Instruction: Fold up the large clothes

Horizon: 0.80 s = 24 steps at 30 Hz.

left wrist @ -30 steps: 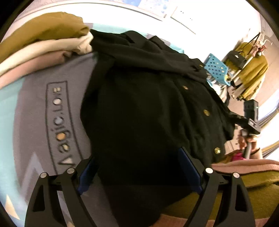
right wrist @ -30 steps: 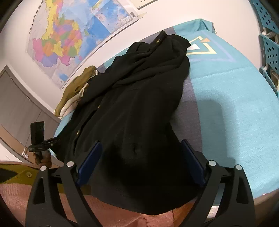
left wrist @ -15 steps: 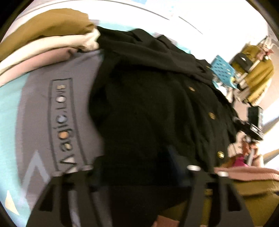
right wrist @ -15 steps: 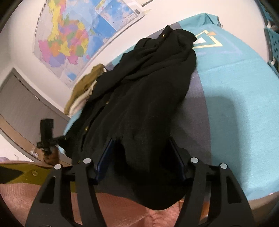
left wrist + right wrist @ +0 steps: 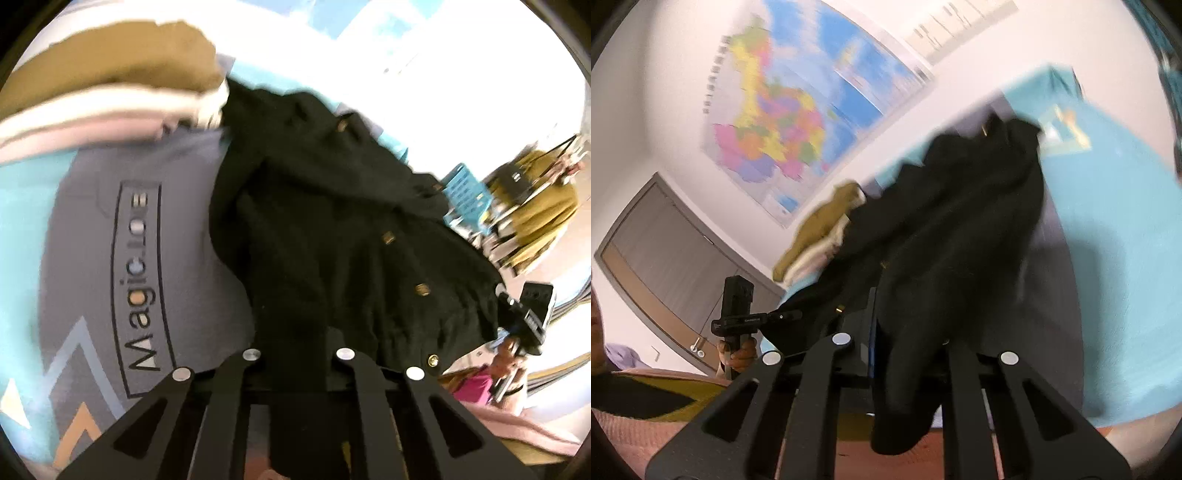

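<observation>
A large black coat with gold buttons (image 5: 351, 229) lies on the teal and grey table cover (image 5: 92, 229). My left gripper (image 5: 295, 347) is shut on the coat's near hem, which bunches between its jaws. In the right wrist view the same black coat (image 5: 960, 236) is raised off the cover (image 5: 1126, 240). My right gripper (image 5: 908, 332) is shut on its other near hem corner, and a fold hangs down in front of the jaws. The fingertips of both are hidden by the cloth.
A stack of folded clothes, olive on top of cream and pink (image 5: 110, 85), sits at the far left of the table; it also shows in the right wrist view (image 5: 820, 229). A blue crate (image 5: 465, 192) and hanging clothes (image 5: 539, 210) stand beyond the table. A map (image 5: 798, 122) hangs on the wall.
Both grippers went from wide open around the coat's hem to shut on it. Both have lifted, pulling the near edge of the coat up and toward me.
</observation>
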Available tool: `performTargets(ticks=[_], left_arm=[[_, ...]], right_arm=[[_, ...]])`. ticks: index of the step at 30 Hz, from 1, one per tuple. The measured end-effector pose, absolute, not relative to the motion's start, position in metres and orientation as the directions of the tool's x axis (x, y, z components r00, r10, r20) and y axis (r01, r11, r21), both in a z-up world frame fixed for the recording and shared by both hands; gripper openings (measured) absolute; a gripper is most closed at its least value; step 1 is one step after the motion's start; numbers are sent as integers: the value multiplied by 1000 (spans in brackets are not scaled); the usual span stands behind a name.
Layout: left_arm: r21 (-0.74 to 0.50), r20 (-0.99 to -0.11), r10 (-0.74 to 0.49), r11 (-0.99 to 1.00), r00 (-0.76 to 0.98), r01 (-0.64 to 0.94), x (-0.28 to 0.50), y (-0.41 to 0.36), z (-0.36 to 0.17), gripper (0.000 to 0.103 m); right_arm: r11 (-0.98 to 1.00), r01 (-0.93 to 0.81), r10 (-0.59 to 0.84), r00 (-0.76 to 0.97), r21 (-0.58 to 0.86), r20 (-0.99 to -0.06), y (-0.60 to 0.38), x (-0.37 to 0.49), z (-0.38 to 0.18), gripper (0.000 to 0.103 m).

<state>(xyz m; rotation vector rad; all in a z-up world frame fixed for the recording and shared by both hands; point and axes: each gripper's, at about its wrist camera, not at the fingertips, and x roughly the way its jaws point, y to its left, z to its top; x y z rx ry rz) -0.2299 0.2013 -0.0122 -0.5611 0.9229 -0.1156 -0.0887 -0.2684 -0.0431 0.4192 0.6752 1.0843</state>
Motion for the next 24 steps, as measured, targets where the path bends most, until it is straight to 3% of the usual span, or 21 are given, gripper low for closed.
performTargets(ticks=[6,13,24], left_arm=[[-567,-648,-358,816,672,-112,-260,216,15,6],[-599,-725,-431,780,537,-182,-248,221,-40,7],[-606,-660,-416,788,626,-114,-223,239,14,7]], right_arm=[[320,-741,946,283,590,-158,-285,-121,-5,10],[358,-666,934,260,655,-246,-282,-108,-44,10],[347,-667,936,292,659,-198,-273,-77,-8,10]])
